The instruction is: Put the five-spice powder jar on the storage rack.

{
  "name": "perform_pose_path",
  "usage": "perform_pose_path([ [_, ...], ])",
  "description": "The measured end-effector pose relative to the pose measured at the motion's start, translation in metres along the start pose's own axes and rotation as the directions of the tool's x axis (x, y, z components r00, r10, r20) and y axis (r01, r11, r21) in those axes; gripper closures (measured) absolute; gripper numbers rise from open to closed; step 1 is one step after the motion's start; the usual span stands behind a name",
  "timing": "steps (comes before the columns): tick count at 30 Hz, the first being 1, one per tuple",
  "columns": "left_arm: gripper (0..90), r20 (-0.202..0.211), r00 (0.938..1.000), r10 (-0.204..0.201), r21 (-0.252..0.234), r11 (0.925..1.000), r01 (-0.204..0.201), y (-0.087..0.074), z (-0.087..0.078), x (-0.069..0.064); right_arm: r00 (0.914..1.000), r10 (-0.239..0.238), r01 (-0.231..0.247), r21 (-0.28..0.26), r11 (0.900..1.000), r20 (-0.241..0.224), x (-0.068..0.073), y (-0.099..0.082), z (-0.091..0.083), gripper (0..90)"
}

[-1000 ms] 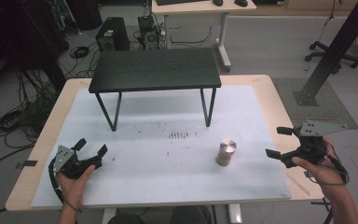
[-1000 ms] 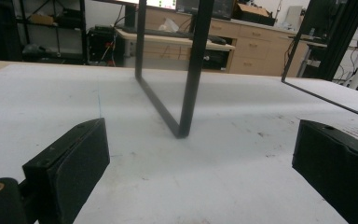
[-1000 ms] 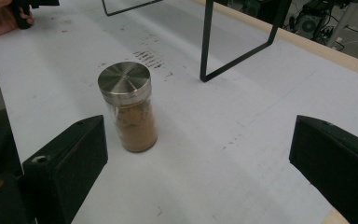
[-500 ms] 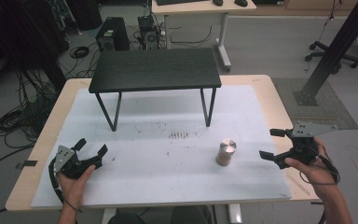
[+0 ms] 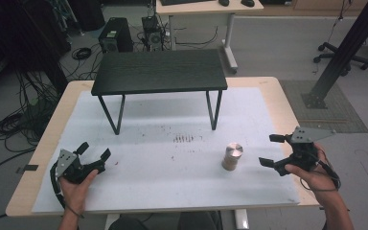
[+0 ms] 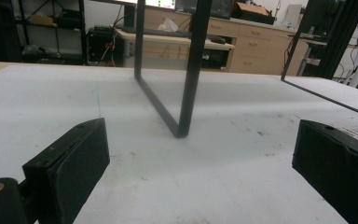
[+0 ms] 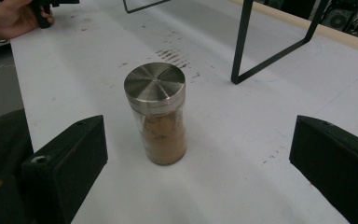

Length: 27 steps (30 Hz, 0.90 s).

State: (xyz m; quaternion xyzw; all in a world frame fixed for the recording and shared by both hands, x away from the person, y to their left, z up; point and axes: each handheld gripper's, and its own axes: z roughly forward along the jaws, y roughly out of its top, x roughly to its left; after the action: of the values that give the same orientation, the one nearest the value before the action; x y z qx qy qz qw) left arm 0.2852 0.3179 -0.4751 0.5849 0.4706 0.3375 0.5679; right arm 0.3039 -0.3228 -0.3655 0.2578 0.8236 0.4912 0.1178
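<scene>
2 grippers, left [image 5: 92, 156] and right [image 5: 271, 150], gape apart; jar [image 7: 156, 114] contents unclear.

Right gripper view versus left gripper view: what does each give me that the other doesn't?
Right gripper view alone: the jar, upright, metal lid on, brown powder inside, centred ahead between the open fingers and apart from them; also the person's other hand far off.

Left gripper view alone: a stand leg straight ahead of that gripper's open fingers, with desks and drawers behind.

Both: the white mat, stained in places, the black stand's legs, and wide-open fingers holding nothing.
</scene>
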Motion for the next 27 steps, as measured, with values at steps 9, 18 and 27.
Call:
perform_pose_path([
  [9,4.2,0.002,1.0000,0.005,0.002,1.0000,-0.005,0.000,0.000,0.000,0.9999,0.006,-0.006,0.002,1.0000,-0.011,0.005,-0.003,0.007,3.9],
  [18,4.3,0.003,1.0000,0.005,0.001,1.0000,-0.005,0.000,0.000,0.000,0.9997,0.006,-0.006,0.002,1.0000,-0.024,0.008,-0.005,0.015,4.0],
  [27,4.3,-0.001,1.0000,0.001,-0.004,1.0000,-0.001,0.000,0.000,0.000,0.9991,0.010,-0.010,-0.001,1.0000,-0.041,0.010,-0.008,0.024,4.0],
])
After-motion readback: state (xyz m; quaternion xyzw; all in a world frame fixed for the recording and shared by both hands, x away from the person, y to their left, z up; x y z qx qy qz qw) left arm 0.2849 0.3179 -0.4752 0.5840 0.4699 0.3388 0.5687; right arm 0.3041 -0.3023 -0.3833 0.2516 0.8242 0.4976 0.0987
